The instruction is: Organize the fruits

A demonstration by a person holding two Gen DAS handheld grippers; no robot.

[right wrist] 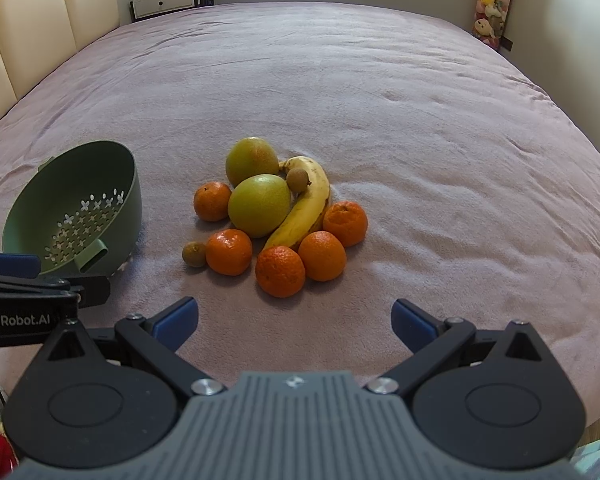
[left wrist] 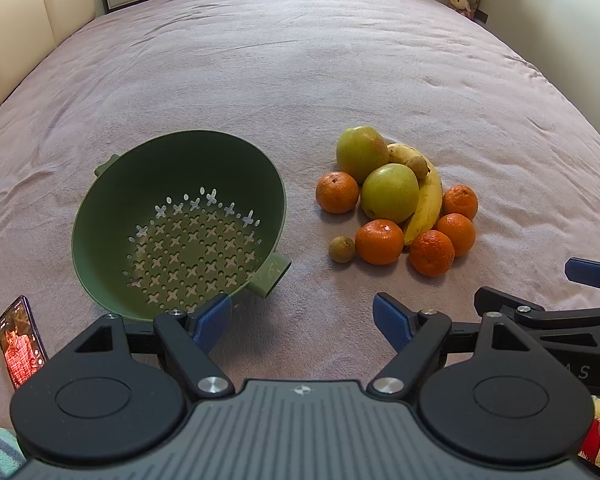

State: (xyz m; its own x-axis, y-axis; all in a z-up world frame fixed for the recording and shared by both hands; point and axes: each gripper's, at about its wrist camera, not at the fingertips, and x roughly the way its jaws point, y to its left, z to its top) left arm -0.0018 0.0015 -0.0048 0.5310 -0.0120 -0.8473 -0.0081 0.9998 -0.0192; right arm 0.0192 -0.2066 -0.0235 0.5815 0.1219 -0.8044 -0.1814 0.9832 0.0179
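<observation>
— both grabbers are wide open and hold nothing. right gripper hangs low over the pink blanket, left gripper just by the green strainer bowl.

— where is the fruit?

— in a pile past the right one. nearest is a mandarin, touching the banana.

— is it hard to grab?

— i think it is light, round and a bit squishy. pinch its middle, softly.

— what's in the bowl?

— nothing. it leans over, open side up.

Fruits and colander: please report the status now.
Both grippers open, left, right, holding nothing. Fruits piled on bed, colander empty beside them. Nothing in the way.
</observation>
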